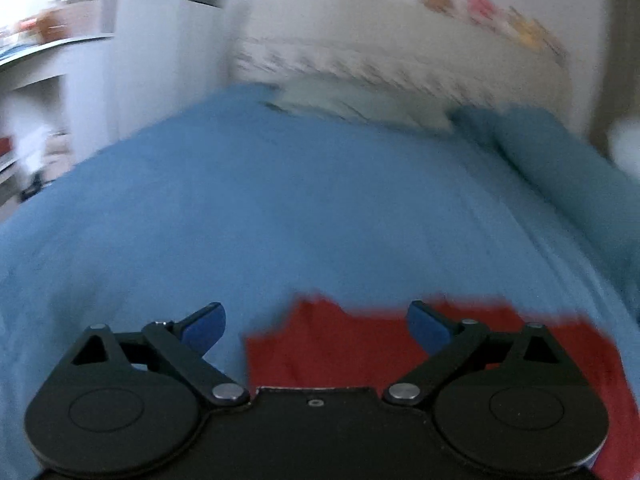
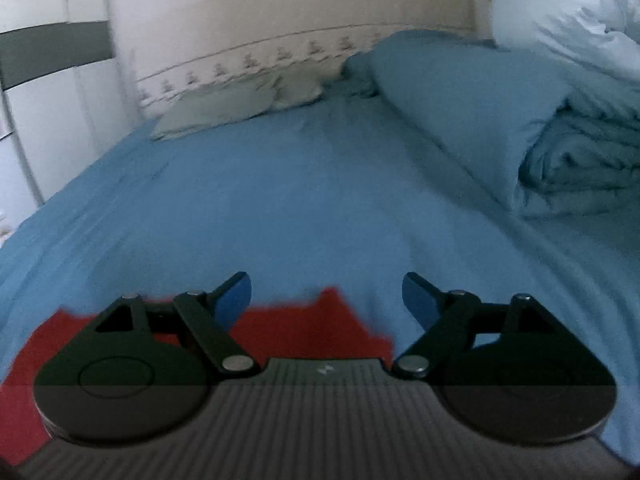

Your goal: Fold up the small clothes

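Note:
A red garment lies flat on the blue bed sheet, close under both grippers. In the left wrist view it reaches from the middle to the lower right, and this view is motion-blurred. My left gripper is open and empty above the garment's left part. In the right wrist view the red garment lies at the lower left, partly hidden by the gripper body. My right gripper is open and empty above the garment's upper right edge.
A grey-green pillow lies at the head of the bed against a pale headboard. A folded blue duvet and a light blue bundle sit along the right side. A white wardrobe stands at the left.

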